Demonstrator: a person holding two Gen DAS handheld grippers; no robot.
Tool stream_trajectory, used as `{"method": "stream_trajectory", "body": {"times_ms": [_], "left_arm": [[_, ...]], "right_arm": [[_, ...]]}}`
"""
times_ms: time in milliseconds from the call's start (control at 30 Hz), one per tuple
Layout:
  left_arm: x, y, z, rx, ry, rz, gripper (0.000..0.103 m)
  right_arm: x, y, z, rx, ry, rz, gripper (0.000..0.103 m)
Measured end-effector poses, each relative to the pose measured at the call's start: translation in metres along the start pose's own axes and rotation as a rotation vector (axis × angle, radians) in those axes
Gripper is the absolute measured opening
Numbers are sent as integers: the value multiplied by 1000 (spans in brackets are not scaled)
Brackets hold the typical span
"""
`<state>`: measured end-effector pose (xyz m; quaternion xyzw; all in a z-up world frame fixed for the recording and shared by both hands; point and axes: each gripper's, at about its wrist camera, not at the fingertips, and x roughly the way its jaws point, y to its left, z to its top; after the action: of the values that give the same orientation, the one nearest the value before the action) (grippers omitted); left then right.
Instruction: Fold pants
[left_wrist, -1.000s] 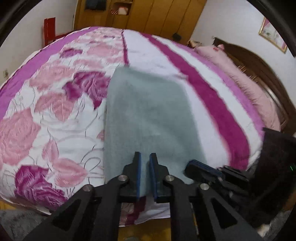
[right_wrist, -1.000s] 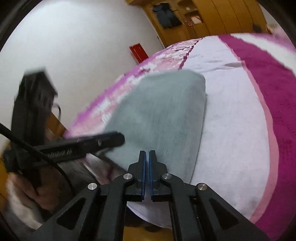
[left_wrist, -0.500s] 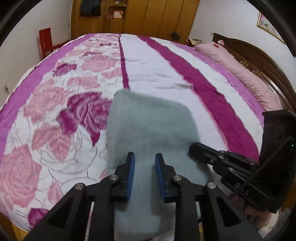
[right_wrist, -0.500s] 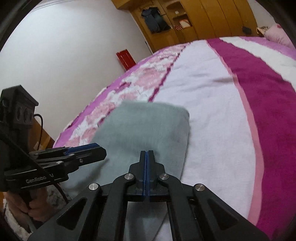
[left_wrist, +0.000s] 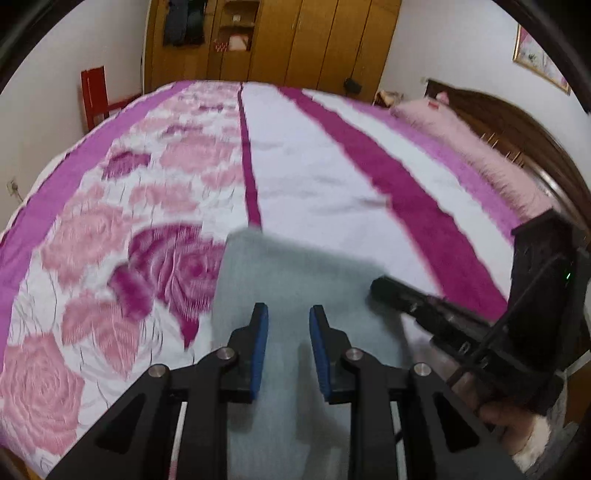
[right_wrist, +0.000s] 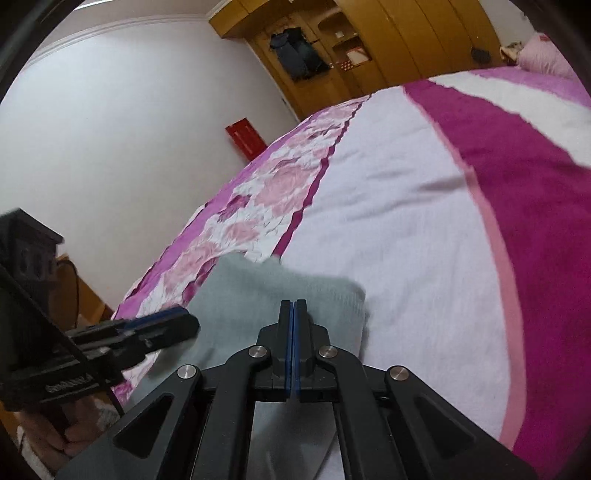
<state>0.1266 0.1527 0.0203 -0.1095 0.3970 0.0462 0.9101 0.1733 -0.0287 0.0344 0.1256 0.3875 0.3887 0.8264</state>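
The grey pants (left_wrist: 295, 273) lie folded into a narrow rectangle on the near part of the bed; the right wrist view shows the pants (right_wrist: 273, 288) reaching the near edge. My left gripper (left_wrist: 288, 314) hovers over their near half, open, its blue pads apart with only the cloth below showing through the gap. My right gripper (right_wrist: 293, 304) is shut above the right side of the pants, and I see nothing pinched between its pads. Each tool shows in the other's view: the right gripper (left_wrist: 384, 290) and the left gripper (right_wrist: 181, 317).
The bedspread (left_wrist: 332, 177) has pink roses on the left and magenta stripes on the right. A pink pillow (left_wrist: 461, 122) lies against the dark headboard (left_wrist: 517, 129). A wooden wardrobe (left_wrist: 295, 37) and a red chair (left_wrist: 94, 92) stand beyond the bed.
Both grippers have drawn back toward the near edge of the bed, so the pants look shorter and lower in view. The left gripper's pads have spread apart; the right stays shut.
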Motion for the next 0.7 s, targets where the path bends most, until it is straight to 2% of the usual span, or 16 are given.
{"method": "stream_trajectory", "body": {"times_ms": [67,200,267,333,367,400,433,467,500,533,633,700], "left_arm": [[7,1,8,-12,-3,36,24],[41,10,5,-36,83,53,24],[40,10,5,-18,74,55,24],[25,13,9,-27,77,23,24],[17,15,9,-36,79,4,27],[6,19,9,-48,81,-28,37],[-4,23,7,-60,80,-60,43],[-14,27,4,-80,77,-88,57],[-22,33,-1,-109,82,-114,68],[-26,39,-8,-140,99,-145,71],[-22,51,-32,-200,191,-227,72],[-9,56,-47,-228,233,-227,72]], "right_arm": [[5,-5,2,39,8,-2,0],[19,-7,-1,29,66,-42,0],[12,-4,4,3,71,11,0],[-6,-6,6,3,78,98,6],[-15,-9,4,15,80,124,17],[-26,-13,-1,37,85,159,32],[-37,-18,-9,67,106,197,38],[-43,-21,-16,87,127,216,45],[-50,-25,-26,116,156,235,46],[-56,-29,-38,148,179,248,46],[-59,-37,-69,213,231,250,47],[-59,-37,-78,218,206,246,47]]}}
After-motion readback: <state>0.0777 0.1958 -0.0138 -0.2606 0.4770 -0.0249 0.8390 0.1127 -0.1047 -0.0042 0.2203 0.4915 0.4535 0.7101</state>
